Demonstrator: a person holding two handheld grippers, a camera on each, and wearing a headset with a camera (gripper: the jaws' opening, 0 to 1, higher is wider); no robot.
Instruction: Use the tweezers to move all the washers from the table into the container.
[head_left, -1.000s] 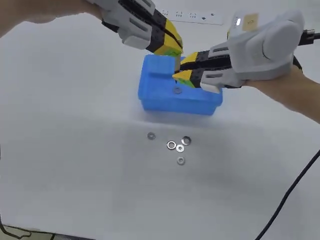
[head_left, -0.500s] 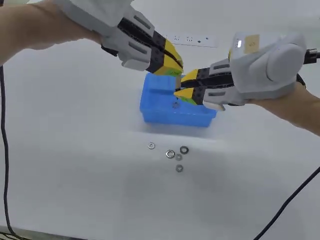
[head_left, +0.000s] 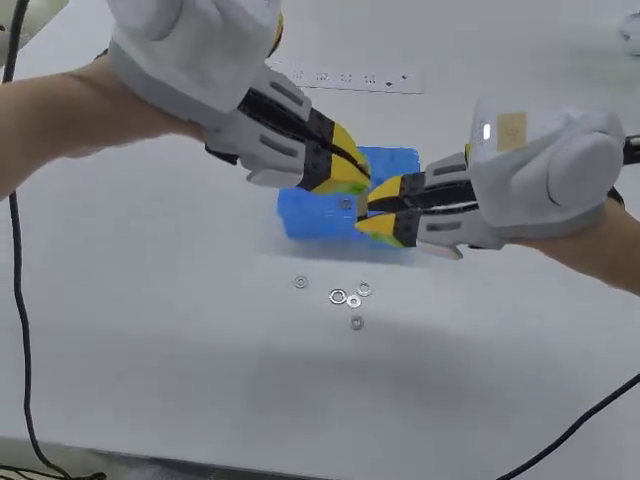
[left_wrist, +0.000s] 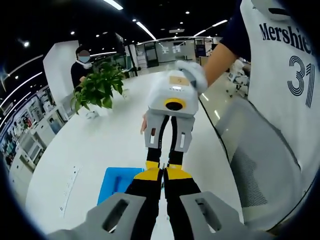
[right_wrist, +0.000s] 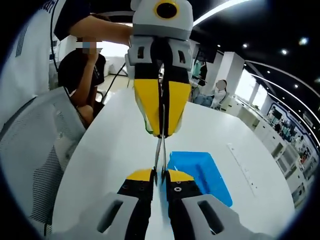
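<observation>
My left gripper (head_left: 358, 184) and right gripper (head_left: 374, 210) meet tip to tip above the blue container (head_left: 398, 164). Thin metal tweezers (right_wrist: 159, 150) run from the left gripper (right_wrist: 161, 133) down into my right gripper (right_wrist: 161, 176); both sets of jaws are closed on them. From the left gripper view my own jaws (left_wrist: 163, 178) touch the right gripper (left_wrist: 163, 165) over the container (left_wrist: 114, 183). A small grey washer (head_left: 346, 204) seems to lie inside the container. Several washers (head_left: 338, 296) lie on the white table in front of it, one (head_left: 301, 283) apart to the left.
A white power strip (head_left: 345, 78) lies at the back of the table (head_left: 150, 330). Black cables trail at the left edge (head_left: 20, 300) and the lower right corner (head_left: 570, 425). A potted plant (left_wrist: 97, 90) and people stand beyond the table.
Both grippers have stayed tip to tip and come nearer, toward the container's front edge. The camera has shifted. The washers on the table have not moved.
</observation>
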